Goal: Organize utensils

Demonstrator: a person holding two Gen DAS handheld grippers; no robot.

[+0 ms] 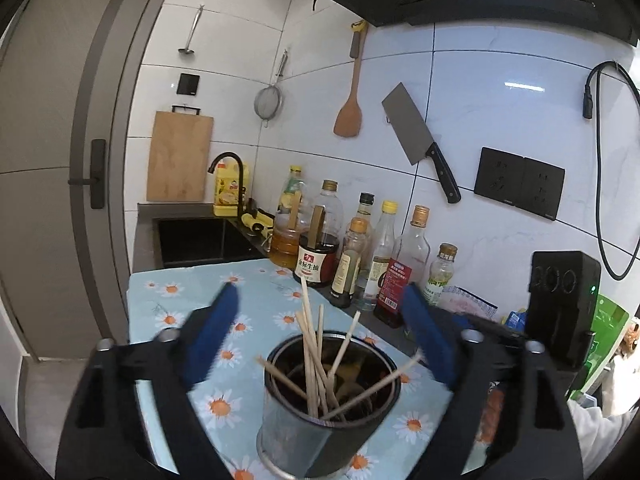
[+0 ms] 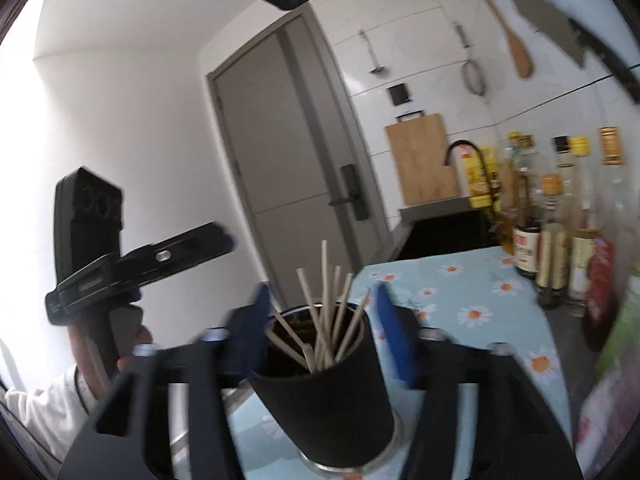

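Note:
A black cylindrical utensil holder (image 1: 316, 432) stands on a blue daisy-print cloth (image 1: 176, 292), with several wooden chopsticks (image 1: 310, 360) fanned out inside it. My left gripper (image 1: 320, 292) is open wide; its blue pads (image 1: 216, 332) flank the holder well clear of it. In the right wrist view the same holder (image 2: 324, 396) and chopsticks (image 2: 328, 312) sit between the blue pads (image 2: 388, 332) of my right gripper (image 2: 320, 292), which is open, with nothing gripped. A hand (image 2: 132, 340) holds the left tool at that view's left edge.
A row of oil and sauce bottles (image 1: 360, 256) lines the tiled wall behind the cloth. A dark sink (image 1: 192, 240) with a black tap lies beyond. On the wall are a cleaver (image 1: 416, 136), a wooden spatula (image 1: 350, 108), a strainer (image 1: 268, 100) and a cutting board (image 1: 180, 160).

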